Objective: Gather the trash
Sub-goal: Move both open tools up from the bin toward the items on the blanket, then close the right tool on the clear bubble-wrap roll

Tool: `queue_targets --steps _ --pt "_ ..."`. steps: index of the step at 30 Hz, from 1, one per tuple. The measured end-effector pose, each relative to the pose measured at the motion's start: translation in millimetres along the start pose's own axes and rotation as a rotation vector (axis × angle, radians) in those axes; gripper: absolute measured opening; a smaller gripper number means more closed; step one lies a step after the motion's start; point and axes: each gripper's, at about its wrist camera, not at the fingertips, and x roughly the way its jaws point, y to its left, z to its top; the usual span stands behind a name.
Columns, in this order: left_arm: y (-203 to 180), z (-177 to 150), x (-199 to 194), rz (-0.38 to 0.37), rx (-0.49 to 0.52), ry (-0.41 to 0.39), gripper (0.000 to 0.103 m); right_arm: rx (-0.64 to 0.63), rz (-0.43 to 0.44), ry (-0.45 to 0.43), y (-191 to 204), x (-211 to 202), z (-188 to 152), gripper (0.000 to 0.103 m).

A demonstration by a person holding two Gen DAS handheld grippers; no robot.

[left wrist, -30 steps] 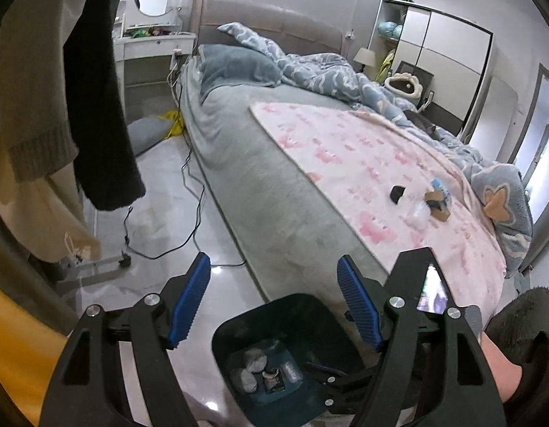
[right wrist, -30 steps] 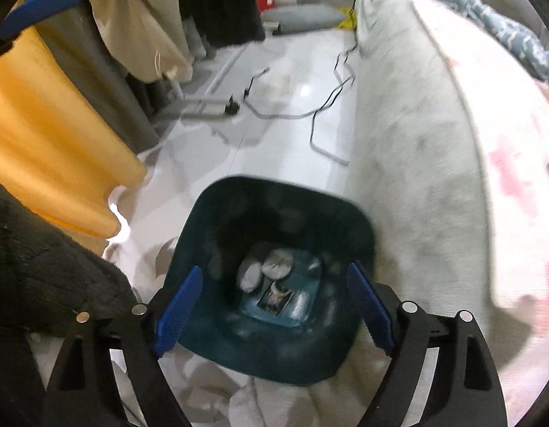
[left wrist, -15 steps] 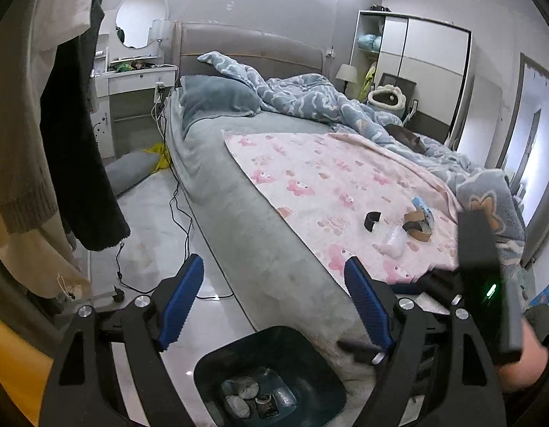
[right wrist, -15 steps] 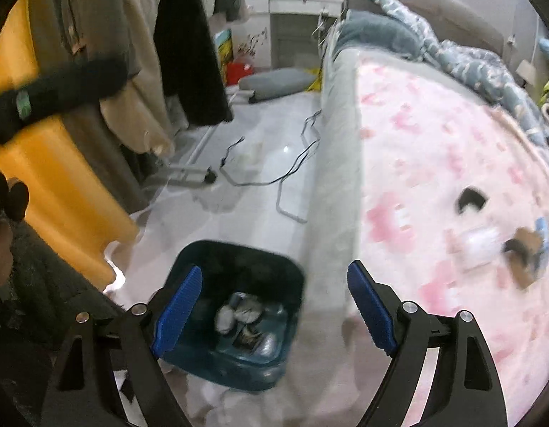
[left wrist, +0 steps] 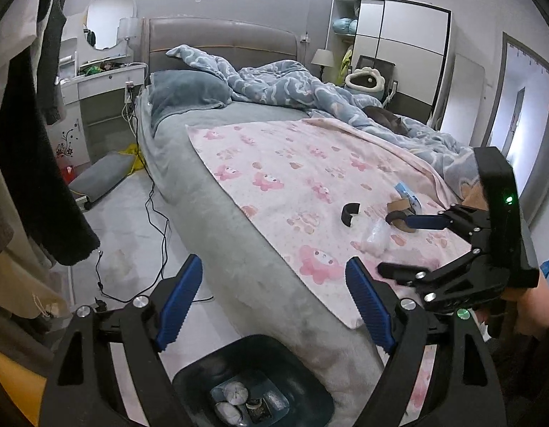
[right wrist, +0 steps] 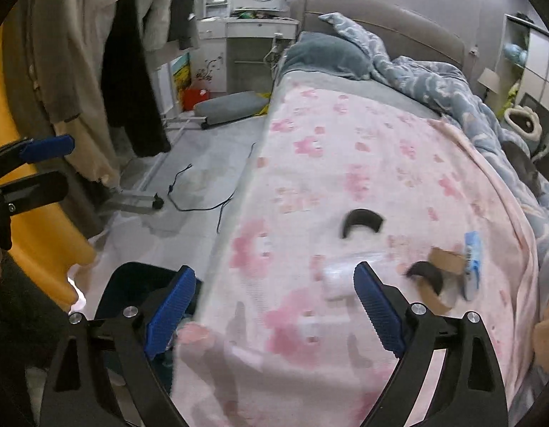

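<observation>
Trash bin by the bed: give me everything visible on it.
The trash bin is dark teal, looks like plastic, with a rounded-square open top and no lid. It stands upright on the pale floor, right against the side of the bed. Inside lie a few pale crumpled wads and small scraps. It sits below the open left tool, untouched.

The right claw (right wrist: 274, 307) gapes empty over the pink blanket (right wrist: 363, 163); a wrapper (right wrist: 340, 279) (blurred) lies beside its right finger.
</observation>
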Motion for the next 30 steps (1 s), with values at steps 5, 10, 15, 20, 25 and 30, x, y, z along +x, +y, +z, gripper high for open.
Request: queue_targets --steps 5,10,15,20,25,30 --pt "-1.4 8.4 20.5 0.002 -0.008 0.022 0.091 0.024 -0.016 0.001 -30.1 7.8 -4.2 0.094" --pt "-2.7 14.1 36.9 -0.016 -0.043 0.045 0.094 0.029 -0.021 0.016 -47.0 18.6 -9.0 0.095" --pt "-5.5 21.3 52.8 0.002 -0.040 0.042 0.094 0.031 -0.006 0.041 -53.2 32.9 -9.9 0.095" --pt "-7.8 27.2 77.8 0.013 -0.013 0.075 0.094 0.033 -0.005 0.054 -58.2 45.0 -7.9 0.095" --pt "-12.3 33.2 91.8 -0.016 0.004 0.080 0.094 0.032 0.001 0.079 -63.4 57.9 -6.7 0.094" --pt "-15.0 38.3 104.4 -0.017 0.007 0.072 0.094 0.035 0.011 0.115 -64.4 68.1 -9.0 0.079"
